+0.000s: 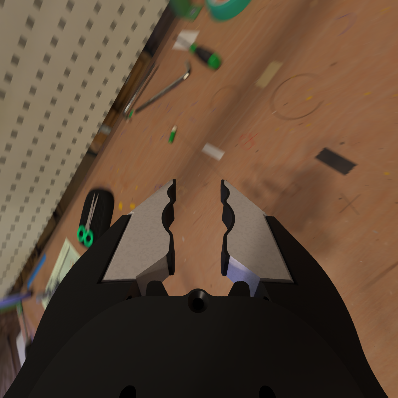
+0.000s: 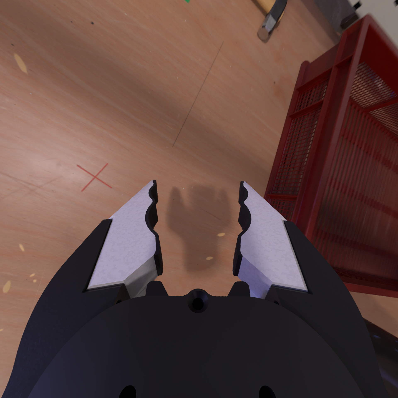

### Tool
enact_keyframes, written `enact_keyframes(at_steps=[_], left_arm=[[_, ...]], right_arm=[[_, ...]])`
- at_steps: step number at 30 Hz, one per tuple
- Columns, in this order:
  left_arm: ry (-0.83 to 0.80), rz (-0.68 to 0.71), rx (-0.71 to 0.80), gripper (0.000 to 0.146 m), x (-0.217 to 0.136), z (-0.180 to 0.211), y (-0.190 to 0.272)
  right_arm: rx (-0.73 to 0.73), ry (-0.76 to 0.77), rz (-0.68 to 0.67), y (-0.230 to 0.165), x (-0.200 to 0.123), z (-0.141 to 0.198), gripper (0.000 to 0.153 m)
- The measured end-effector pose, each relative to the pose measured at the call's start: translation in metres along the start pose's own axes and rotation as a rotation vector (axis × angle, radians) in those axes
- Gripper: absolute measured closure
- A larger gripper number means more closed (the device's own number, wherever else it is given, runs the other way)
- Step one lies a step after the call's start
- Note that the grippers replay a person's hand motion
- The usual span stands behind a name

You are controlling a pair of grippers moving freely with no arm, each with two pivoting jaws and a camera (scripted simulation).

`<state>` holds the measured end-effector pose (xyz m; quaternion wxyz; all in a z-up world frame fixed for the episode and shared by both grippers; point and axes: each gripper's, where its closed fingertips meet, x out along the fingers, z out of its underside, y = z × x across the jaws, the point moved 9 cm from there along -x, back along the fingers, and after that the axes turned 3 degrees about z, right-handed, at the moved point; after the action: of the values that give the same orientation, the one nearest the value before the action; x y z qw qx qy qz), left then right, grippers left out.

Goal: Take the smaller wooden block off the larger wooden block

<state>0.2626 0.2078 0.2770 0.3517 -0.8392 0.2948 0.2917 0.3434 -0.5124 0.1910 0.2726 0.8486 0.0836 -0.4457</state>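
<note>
Neither wooden block shows in either view. My left gripper [image 1: 198, 183] is open and empty above the brown wooden bench top [image 1: 280, 215], its fingers a moderate gap apart. My right gripper [image 2: 197, 184] is open wider and empty, above bare bench top [image 2: 129, 97], with its shadow on the wood just beyond the fingertips.
In the left wrist view a pegboard wall [image 1: 53, 97] runs along the left, with green-handled scissors on a black pad [image 1: 94, 217], a metal pry bar [image 1: 163, 90], a green-black screwdriver [image 1: 204, 55] and green tape [image 1: 226, 8]. In the right wrist view a red mesh crate [image 2: 344, 172] stands at right, a hammer [image 2: 271, 19] beyond.
</note>
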Motion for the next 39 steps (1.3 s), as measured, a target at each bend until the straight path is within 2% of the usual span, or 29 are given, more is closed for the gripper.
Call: enact_keyframes(at_steps=[6,10,13,16,17,19,22,28,35,39], left_arm=[[-0.176,-0.209,-0.315,0.093,-0.017,0.1,-0.027],[-0.274,-0.352,-0.502,0.073,-0.026,0.172,-0.033],[-0.285,-0.365,-0.621,0.07,-0.029,0.207,-0.03],[-0.281,-0.314,-0.713,0.069,-0.021,0.228,-0.024],[-0.289,-0.301,-0.729,0.07,-0.017,0.233,-0.023],[-0.314,-0.27,-0.741,0.076,-0.008,0.243,-0.02],[-0.339,-0.225,-0.767,0.096,0.006,0.256,-0.018],[-0.215,-0.215,-0.868,0.139,0.011,0.261,-0.025],[-0.129,-0.209,-0.904,0.139,0.01,0.255,-0.025],[-0.017,-0.214,-0.889,0.139,0.007,0.241,-0.026]], right_arm=[[0.094,0.03,-0.071,0.002,0.03,0.028,0.076],[0.112,0.061,-0.165,-0.007,0.047,0.028,0.079],[0.123,0.099,-0.229,-0.015,0.056,0.022,0.093],[0.109,0.117,-0.245,-0.022,0.06,0.015,0.116],[0.108,0.131,-0.236,-0.023,0.059,0.012,0.124],[0.095,0.132,-0.227,-0.025,0.06,0.009,0.13],[0.065,0.154,-0.234,-0.033,0.062,0.002,0.135],[0.032,0.191,-0.274,-0.055,0.067,-0.023,0.134],[-0.023,0.242,-0.349,-0.105,0.068,-0.063,0.131],[-0.049,0.269,-0.411,-0.142,0.066,-0.09,0.13]])
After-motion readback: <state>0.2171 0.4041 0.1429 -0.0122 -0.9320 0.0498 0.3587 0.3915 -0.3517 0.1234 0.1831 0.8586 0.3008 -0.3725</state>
